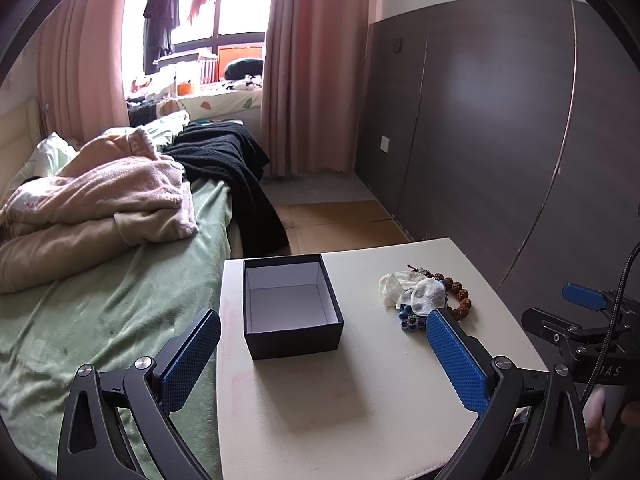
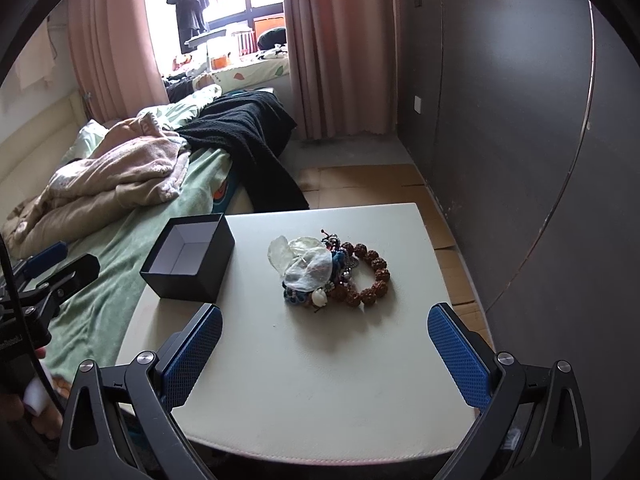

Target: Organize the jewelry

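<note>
Both grippers hovering low over the near edge of the white worktop [image 2: 320, 380], nothing between the fingers. Left gripper [image 1: 323, 360] spread wide, facing the empty black box [image 1: 292, 308] sitting at the worktop's far left corner by the bed [image 1: 100, 300]. Right gripper [image 2: 325, 354] spread wide too, facing the jewelry pile [image 2: 328, 270]: brown bead bracelet [image 2: 374, 276], white mesh pouch [image 2: 306, 266], blue pieces, lying right of the box, apart from it.

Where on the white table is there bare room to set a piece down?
The near half of the table is bare, in front of both open grippers, left and right. A bare strip separates the black box from the jewelry pile. The box's inside is empty. It is crowded only at the pile, where the bracelets overlap.
</note>
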The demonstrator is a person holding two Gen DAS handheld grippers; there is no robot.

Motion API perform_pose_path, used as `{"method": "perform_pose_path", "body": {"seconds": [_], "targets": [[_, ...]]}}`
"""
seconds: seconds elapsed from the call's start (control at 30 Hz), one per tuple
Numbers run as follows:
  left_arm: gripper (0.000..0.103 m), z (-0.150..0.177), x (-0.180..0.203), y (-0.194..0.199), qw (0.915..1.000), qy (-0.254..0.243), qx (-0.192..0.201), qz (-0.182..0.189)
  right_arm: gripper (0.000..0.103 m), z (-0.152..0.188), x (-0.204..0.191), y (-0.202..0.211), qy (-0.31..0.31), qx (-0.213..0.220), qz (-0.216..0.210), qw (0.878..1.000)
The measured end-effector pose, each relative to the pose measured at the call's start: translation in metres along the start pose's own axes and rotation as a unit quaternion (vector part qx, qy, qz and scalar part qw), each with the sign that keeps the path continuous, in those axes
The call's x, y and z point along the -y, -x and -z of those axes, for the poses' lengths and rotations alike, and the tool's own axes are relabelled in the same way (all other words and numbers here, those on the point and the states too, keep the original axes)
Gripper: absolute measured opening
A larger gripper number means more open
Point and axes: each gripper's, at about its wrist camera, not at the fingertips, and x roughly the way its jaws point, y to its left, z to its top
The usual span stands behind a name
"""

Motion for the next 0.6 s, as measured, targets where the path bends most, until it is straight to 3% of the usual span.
{"method": "perform_pose_path", "body": {"seconds": [0.6], "targets": [[0.102,0.0049,0.0008,-0.006,0.9999,-0.01,0.001,-0.002,0.103,-0.0002,0.0039,0.0035,-0.022,0.004,-0.018,1.0]]}}
